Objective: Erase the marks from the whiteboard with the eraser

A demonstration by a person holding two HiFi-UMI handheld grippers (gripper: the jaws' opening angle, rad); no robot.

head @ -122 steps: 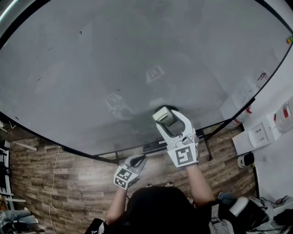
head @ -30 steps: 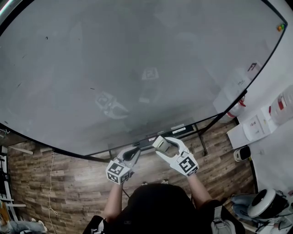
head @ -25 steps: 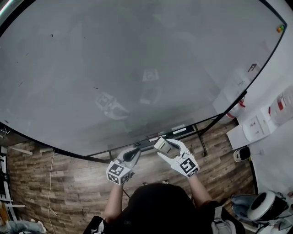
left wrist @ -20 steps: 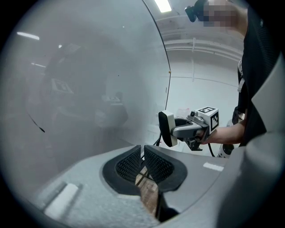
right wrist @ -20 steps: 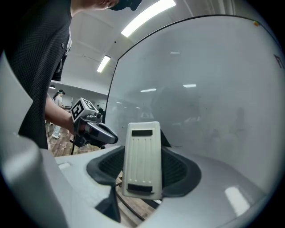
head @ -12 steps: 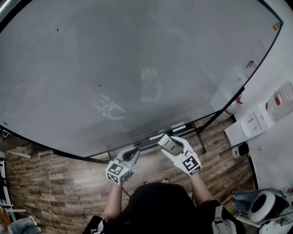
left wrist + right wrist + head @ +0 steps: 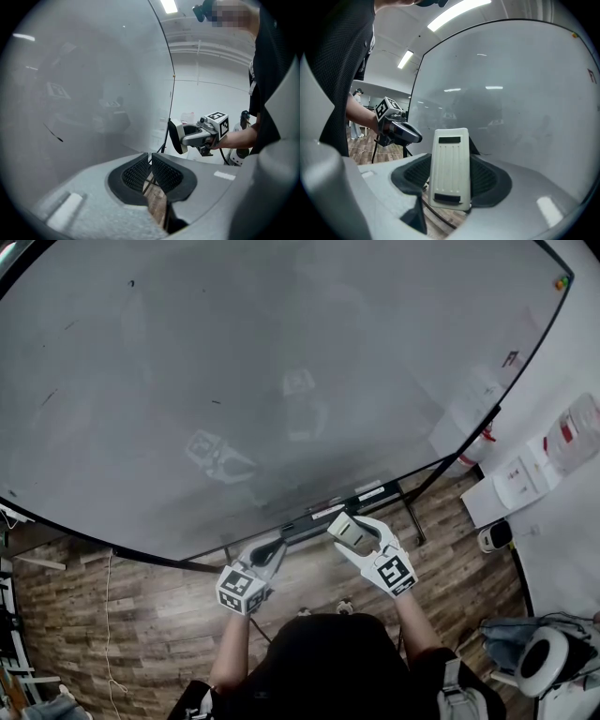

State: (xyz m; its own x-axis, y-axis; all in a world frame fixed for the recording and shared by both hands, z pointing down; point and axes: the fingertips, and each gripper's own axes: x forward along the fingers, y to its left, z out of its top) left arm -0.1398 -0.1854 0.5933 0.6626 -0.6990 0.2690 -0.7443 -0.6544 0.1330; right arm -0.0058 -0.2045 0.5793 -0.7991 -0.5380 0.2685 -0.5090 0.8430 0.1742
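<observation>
2 grippers near the whiteboard [image 7: 281, 352]: right gripper [image 7: 345, 531] fingers clamp the white eraser [image 7: 450, 164], left gripper [image 7: 151, 165] fingers pressed together.

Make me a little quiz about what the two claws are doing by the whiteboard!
1. True or false: the left claw is holding the eraser.
2. Pick one. Where is the eraser?
A. lying on a table
B. gripped in the right claw
C. in a bare hand
3. Fill the gap: the whiteboard has a few small dark ____ on it to wipe away.

Key
1. False. The left claw is shut with nothing in it.
2. B
3. marks
</observation>
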